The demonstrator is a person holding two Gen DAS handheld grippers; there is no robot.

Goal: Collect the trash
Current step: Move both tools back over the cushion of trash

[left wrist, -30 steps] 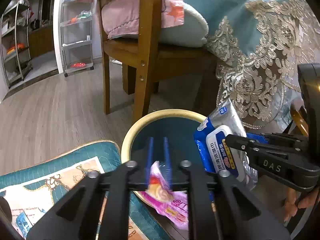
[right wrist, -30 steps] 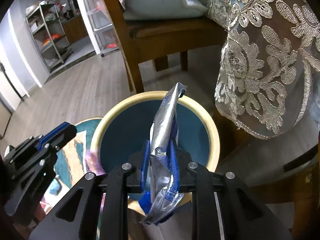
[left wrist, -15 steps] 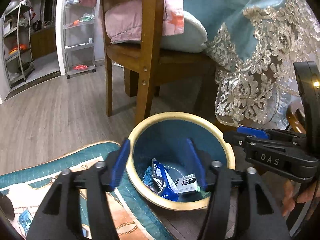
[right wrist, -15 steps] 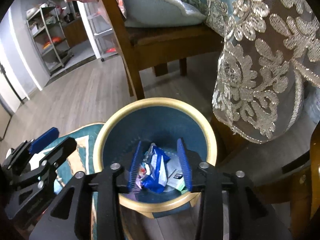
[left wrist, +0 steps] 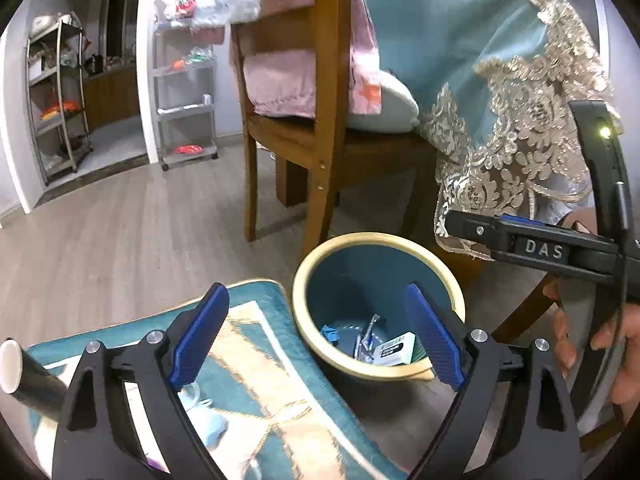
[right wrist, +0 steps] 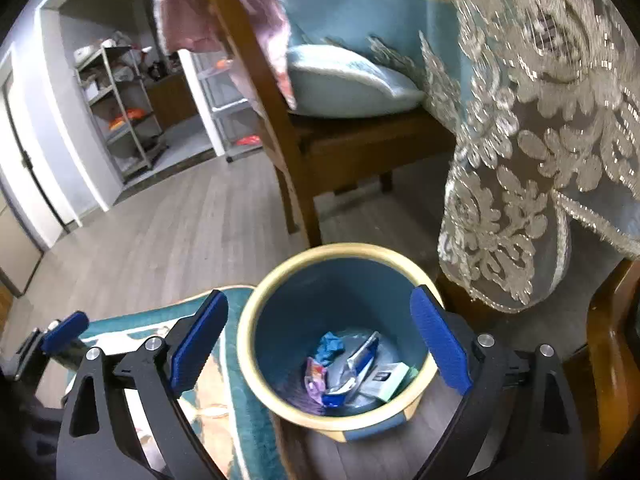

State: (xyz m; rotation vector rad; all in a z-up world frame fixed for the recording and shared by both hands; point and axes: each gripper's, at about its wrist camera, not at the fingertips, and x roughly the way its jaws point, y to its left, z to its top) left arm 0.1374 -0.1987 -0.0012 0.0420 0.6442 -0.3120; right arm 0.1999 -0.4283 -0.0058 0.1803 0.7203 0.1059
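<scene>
The wooden chair (left wrist: 320, 128) stands on the floor (left wrist: 120, 224), beside a lace-edged tablecloth (right wrist: 540, 128). A patterned rug (left wrist: 260, 380) lies just beside the bin (right wrist: 256, 364). The bin contains the trash (right wrist: 348, 368): wrappers and a small box. The left tongs (left wrist: 318, 336) are spread wide and hold nothing. The right tongs (right wrist: 318, 344) are likewise spread wide above the bin, holding nothing.

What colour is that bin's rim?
The bin's rim is pale yellow, its inside teal blue; clearest in the right wrist view.
</scene>
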